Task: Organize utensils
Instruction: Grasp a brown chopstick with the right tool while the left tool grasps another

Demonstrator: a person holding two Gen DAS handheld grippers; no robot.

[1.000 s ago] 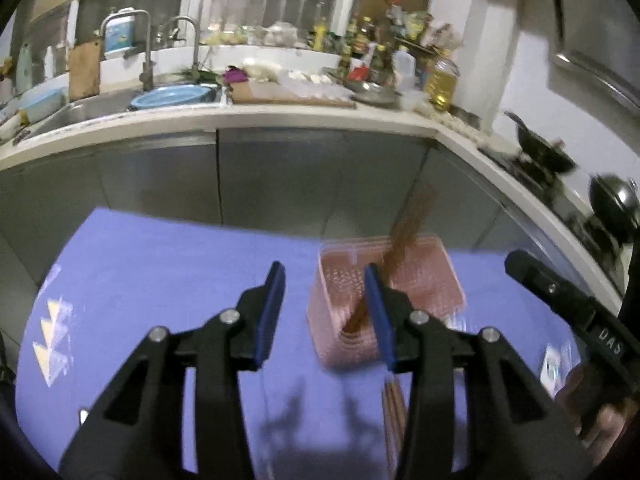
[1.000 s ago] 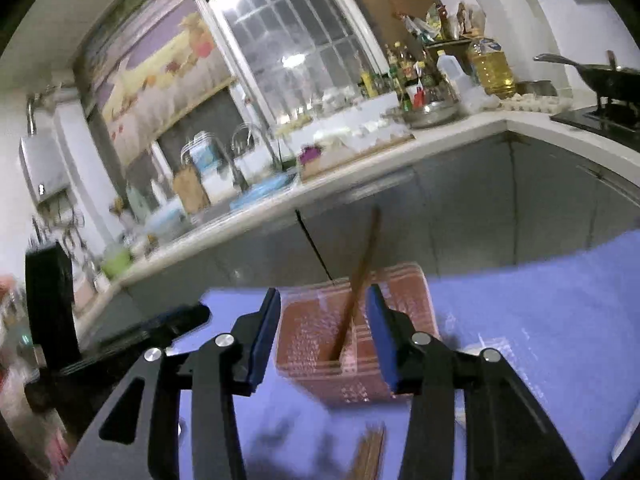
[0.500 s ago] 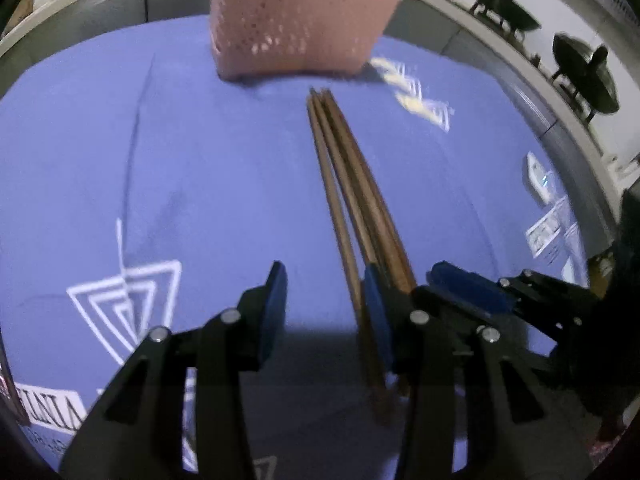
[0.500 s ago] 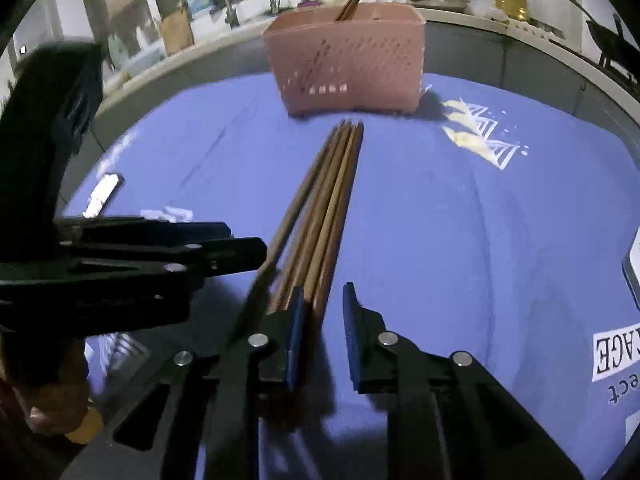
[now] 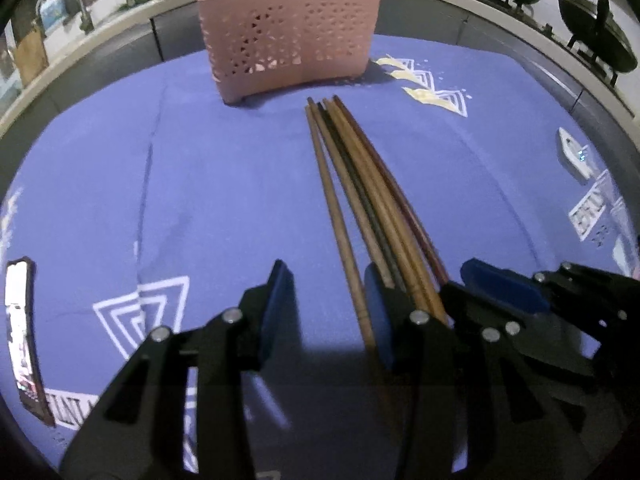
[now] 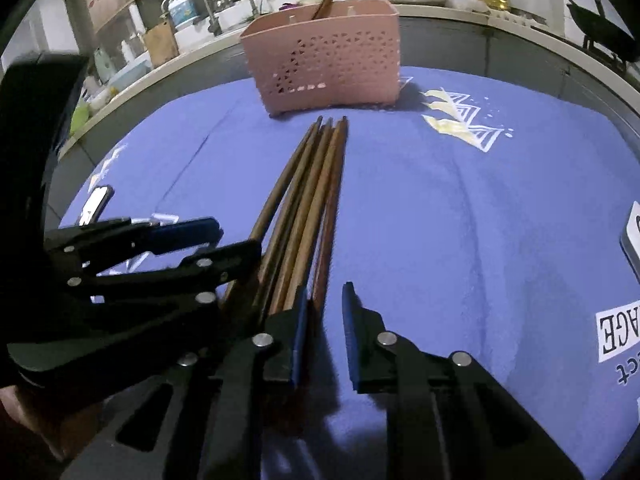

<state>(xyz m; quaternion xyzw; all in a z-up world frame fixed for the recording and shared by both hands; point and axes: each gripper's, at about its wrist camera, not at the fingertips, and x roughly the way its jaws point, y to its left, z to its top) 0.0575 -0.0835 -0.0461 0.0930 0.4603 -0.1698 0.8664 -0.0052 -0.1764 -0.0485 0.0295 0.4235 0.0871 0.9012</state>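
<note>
Several brown wooden chopsticks lie side by side on the blue cloth, tips toward a pink perforated utensil basket that holds chopsticks. My left gripper is open low over the cloth, one chopstick's near end between its fingers. My right gripper is open at the bundle's right near end, one chopstick between its fingers. The basket stands beyond. Each gripper shows in the other's view: the right, the left.
A phone lies on the cloth at the left edge, and a small white object at the right. A kitchen counter with sink, bottles and woks curves behind the table.
Both grippers came down from facing the basket to the chopsticks' near ends. Since half a second ago they have moved slightly closer, and the right gripper has opened a little wider.
</note>
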